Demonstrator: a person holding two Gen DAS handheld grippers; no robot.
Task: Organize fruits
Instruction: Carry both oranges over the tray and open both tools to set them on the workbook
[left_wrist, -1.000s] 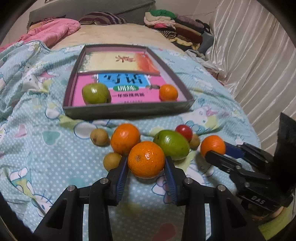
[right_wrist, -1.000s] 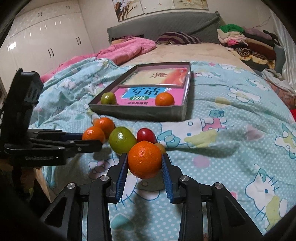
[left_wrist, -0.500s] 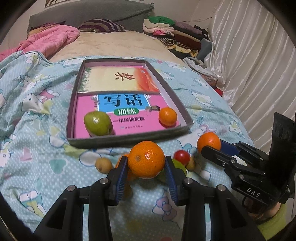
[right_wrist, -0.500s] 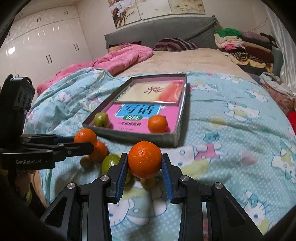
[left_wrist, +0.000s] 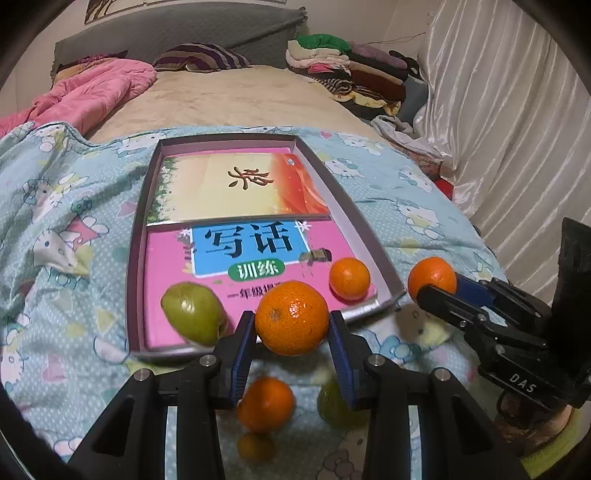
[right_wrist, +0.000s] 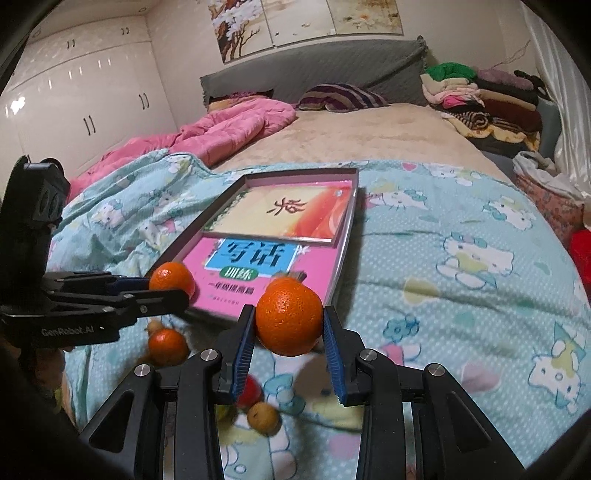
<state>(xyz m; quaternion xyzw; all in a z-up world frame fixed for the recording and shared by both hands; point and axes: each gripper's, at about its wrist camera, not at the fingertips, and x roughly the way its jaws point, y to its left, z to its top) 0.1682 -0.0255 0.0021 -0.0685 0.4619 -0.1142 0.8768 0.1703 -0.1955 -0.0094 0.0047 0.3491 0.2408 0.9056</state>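
Now both grippers have carried their oranges off the loose pile and up to the near edge of the tray (left_wrist: 137, 258), which a second ago lay well beyond them. The left gripper (left_wrist: 291, 328) is clamped on an orange (left_wrist: 291, 317) that hangs over the tray's near wall, beside the green fruit (left_wrist: 194, 318) and not far from the small orange (left_wrist: 349, 278) already inside. The right gripper (right_wrist: 289, 330) is clamped on its own orange (right_wrist: 289, 317), just short of the tray's near right corner. So the carry looks nearly done, and the likely next step is setting each orange down on the pink book (left_wrist: 166, 258) lining the tray. Left behind on the quilt (right_wrist: 443, 258), below the fingers, lie another orange (left_wrist: 265, 404), a green fruit (left_wrist: 332, 406), a red one (right_wrist: 251, 393) and a small brown one (right_wrist: 263, 417).
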